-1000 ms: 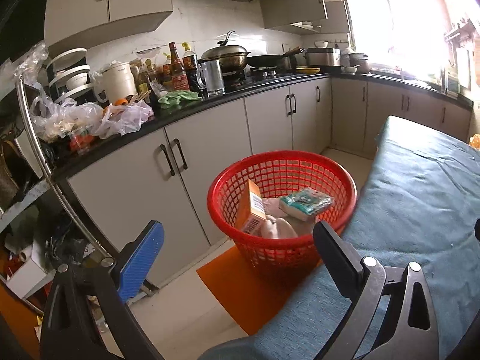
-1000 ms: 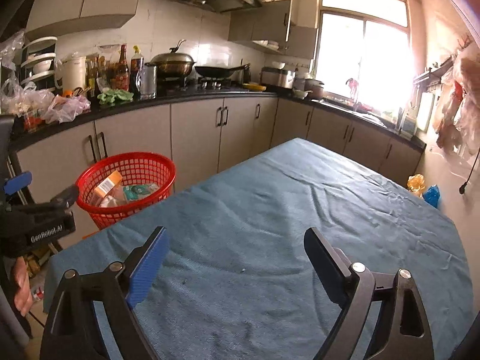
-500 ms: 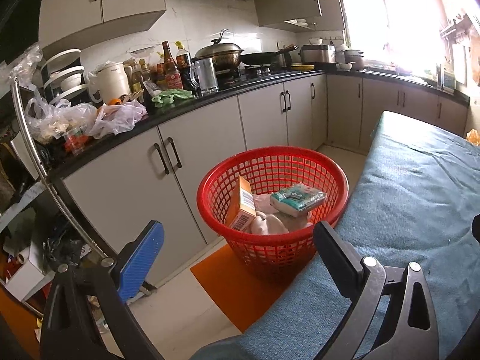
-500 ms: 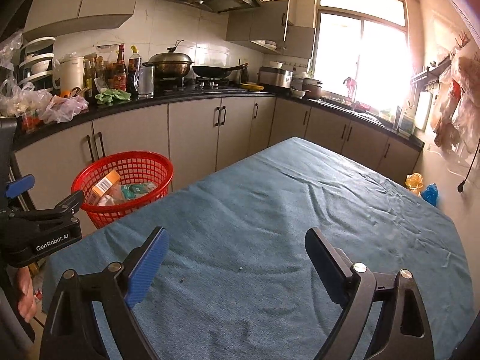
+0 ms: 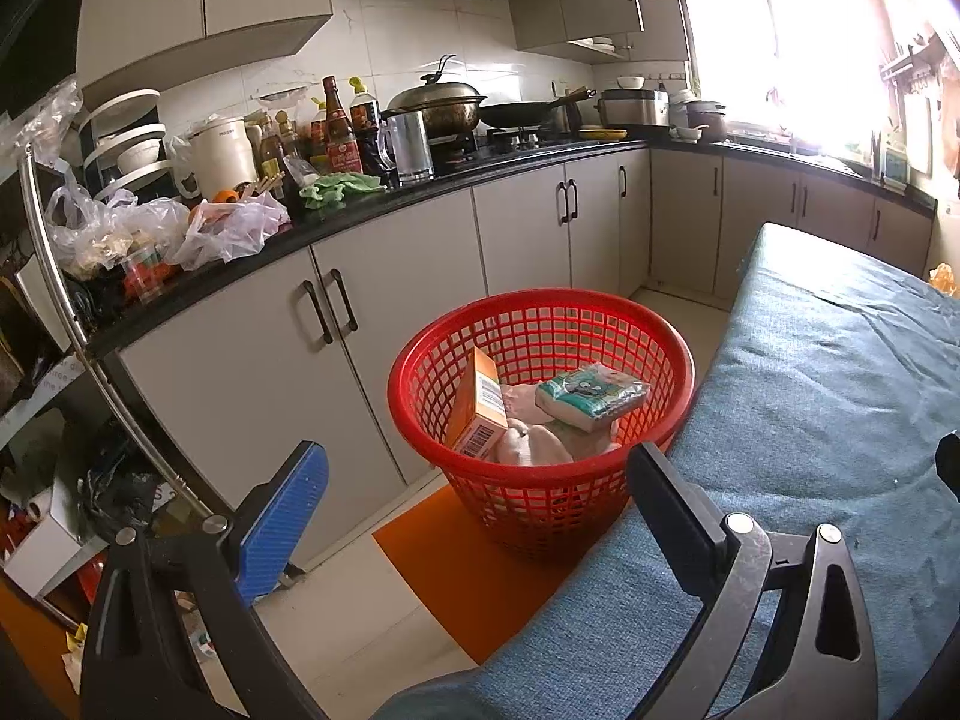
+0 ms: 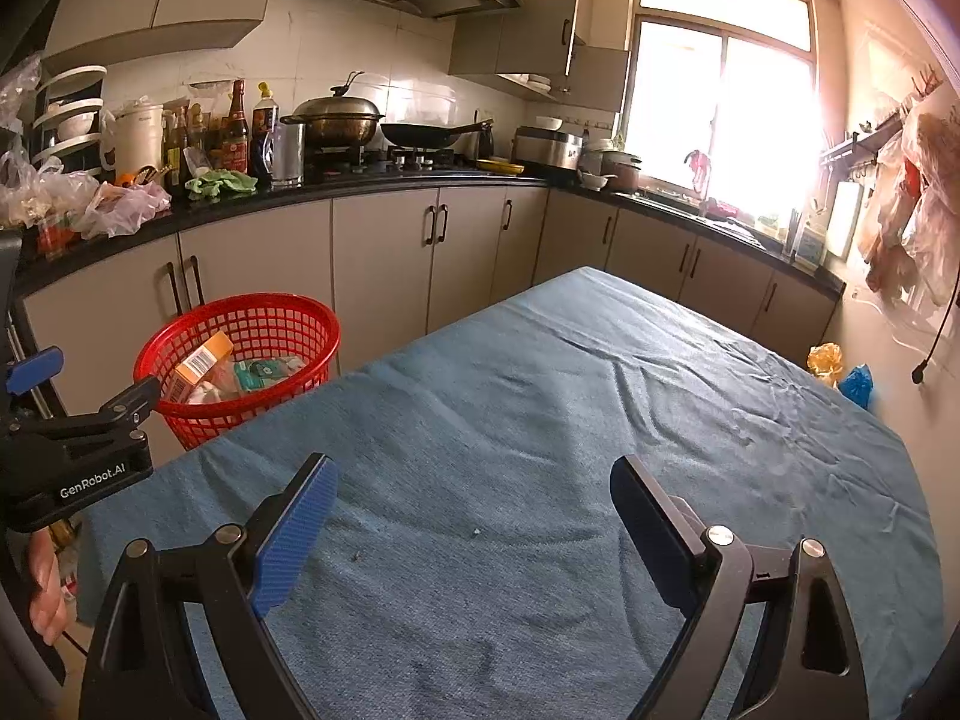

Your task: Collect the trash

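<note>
A red mesh basket [image 5: 543, 324] stands on an orange mat on the floor beside the table; it also shows in the right wrist view [image 6: 240, 315]. Inside lie an orange box [image 5: 480, 402], a green-and-white packet [image 5: 591, 396] and crumpled pale tissue [image 5: 531, 444]. My left gripper [image 5: 480, 498] is open and empty, held near the basket at the table's corner. My right gripper [image 6: 474, 510] is open and empty above the blue tablecloth [image 6: 570, 420]. The left gripper's body [image 6: 78, 450] shows at the left edge of the right wrist view.
Grey cabinets under a black counter [image 5: 360, 210] run along the wall, cluttered with bags, bottles, a kettle and pots. Tiny crumbs [image 6: 475, 532] lie on the cloth. Yellow and blue bags [image 6: 840, 369] lie beyond the table's far right. A metal rack [image 5: 54, 276] stands left.
The left gripper drew back and slightly left, so the basket sits further right and lower in view. The right gripper rose and shifted slightly; both stayed open and empty.
</note>
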The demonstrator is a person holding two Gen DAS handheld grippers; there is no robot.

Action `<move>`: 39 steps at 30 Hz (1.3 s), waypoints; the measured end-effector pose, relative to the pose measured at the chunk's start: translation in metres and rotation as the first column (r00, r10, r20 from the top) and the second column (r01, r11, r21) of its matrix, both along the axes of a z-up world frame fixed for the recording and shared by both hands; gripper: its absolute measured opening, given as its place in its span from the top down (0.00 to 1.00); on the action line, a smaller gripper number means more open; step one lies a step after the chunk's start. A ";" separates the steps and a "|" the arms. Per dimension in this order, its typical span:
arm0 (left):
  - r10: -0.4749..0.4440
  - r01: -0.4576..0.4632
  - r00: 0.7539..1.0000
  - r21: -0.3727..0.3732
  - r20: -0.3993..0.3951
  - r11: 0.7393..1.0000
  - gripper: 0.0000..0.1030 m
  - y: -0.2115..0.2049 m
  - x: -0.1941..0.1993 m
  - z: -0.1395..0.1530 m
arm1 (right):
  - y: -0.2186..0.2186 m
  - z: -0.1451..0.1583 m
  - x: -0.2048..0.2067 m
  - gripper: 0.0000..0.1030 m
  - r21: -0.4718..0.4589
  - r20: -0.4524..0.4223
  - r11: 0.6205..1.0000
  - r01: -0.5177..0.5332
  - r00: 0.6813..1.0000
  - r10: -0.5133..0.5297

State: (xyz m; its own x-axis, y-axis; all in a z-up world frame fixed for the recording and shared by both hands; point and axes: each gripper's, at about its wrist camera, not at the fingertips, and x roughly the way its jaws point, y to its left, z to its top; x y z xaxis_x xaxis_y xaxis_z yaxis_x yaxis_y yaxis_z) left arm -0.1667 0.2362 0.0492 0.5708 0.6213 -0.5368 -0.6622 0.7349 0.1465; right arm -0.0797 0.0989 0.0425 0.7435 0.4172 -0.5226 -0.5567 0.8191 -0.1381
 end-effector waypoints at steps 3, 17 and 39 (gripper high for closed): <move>-0.001 0.001 1.000 0.000 0.001 1.000 0.04 0.000 0.000 0.000 | 0.000 -0.001 0.001 0.08 -0.004 -0.001 1.000 0.000 1.000 0.000; -0.001 0.001 1.000 -0.002 0.001 1.000 0.04 0.001 -0.001 0.000 | 0.001 -0.004 0.000 0.08 -0.015 0.004 1.000 0.003 1.000 -0.003; -0.001 0.001 1.000 -0.005 0.002 1.000 0.04 0.000 -0.001 0.000 | 0.001 -0.005 -0.001 0.08 -0.027 0.007 1.000 0.004 1.000 -0.004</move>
State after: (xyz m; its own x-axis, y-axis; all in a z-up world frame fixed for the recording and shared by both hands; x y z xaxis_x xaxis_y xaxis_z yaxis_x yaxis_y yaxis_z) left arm -0.1681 0.2364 0.0490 0.5727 0.6180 -0.5386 -0.6614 0.7365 0.1418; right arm -0.0803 0.0999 0.0374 0.7489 0.4003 -0.5280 -0.5525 0.8172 -0.1641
